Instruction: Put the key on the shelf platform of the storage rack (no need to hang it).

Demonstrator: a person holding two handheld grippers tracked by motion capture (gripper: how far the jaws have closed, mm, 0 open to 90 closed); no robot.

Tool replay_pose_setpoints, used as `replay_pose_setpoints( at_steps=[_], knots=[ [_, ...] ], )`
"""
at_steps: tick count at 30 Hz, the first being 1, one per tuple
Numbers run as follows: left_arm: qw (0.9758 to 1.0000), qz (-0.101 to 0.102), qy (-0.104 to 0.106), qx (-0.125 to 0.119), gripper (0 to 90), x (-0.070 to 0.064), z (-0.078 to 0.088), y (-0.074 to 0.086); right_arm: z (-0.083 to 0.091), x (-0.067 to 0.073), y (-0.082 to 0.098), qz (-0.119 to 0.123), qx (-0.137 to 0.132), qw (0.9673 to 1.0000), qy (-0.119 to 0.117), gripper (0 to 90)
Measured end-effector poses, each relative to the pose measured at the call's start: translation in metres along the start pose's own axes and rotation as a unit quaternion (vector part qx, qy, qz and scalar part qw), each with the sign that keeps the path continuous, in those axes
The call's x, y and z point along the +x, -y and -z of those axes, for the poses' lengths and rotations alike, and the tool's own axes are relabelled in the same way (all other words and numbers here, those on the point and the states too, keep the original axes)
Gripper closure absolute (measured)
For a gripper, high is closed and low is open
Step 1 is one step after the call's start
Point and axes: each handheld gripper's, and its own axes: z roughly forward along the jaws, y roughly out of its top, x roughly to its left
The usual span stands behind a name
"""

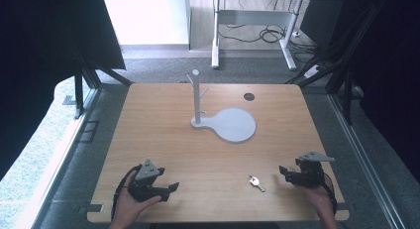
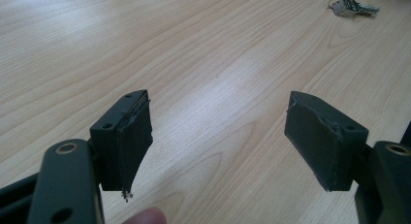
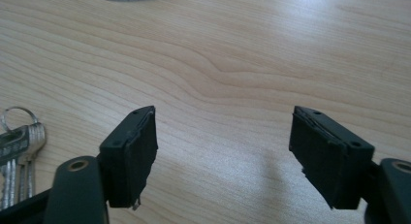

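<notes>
A small bunch of keys (image 1: 257, 182) lies on the wooden table (image 1: 163, 140) near its front edge, right of centre. A grey stand (image 1: 197, 97) with pegs rises from a flat grey base (image 1: 233, 125) at mid-table. My left gripper (image 1: 171, 189) rests at the front left, open, nothing between its jaws; the keys (image 2: 351, 6) lie far off at the top right in the left gripper view. My right gripper (image 1: 283, 172) sits at the front right, open and empty, a short way right of the keys. In the right gripper view the keys (image 3: 19, 151) lie left of its jaws.
A round dark hole (image 1: 249, 96) marks the table's far right part. Beyond the table stand a desk frame (image 1: 252, 26) and loose cables on the floor. Dark curtains hang on both sides.
</notes>
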Motion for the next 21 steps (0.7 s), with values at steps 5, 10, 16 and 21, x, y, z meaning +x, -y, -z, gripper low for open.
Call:
replay_pose_setpoints(
  at_steps=[5, 10, 16, 21],
  knots=[
    [1.0000, 0.002, 0.003, -0.001, 25.4, -0.0007, 0.0004, -0.0003, 0.0038, 0.0024, -0.0027, 0.011, -0.001, 0.9999, -0.002, 28.3],
    [1.0000, 0.002, 0.006, -0.001, 25.3, -0.0012, 0.0013, -0.0008, 0.0058, 0.0036, -0.0041, 0.018, -0.005, 0.9998, -0.005, 29.5],
    [1.0000, 0.003, 0.007, 0.000, 25.3, -0.0004, 0.0012, -0.0005, 0.0067, 0.0033, -0.0044, 0.026, -0.002, 0.9996, -0.006, 29.8],
    [1.0000, 0.002, 0.007, 0.001, 25.3, -0.0011, 0.0008, -0.0008, 0.0069, 0.0033, -0.0052, 0.033, 0.003, 0.9994, -0.008, 29.9]
  ],
)
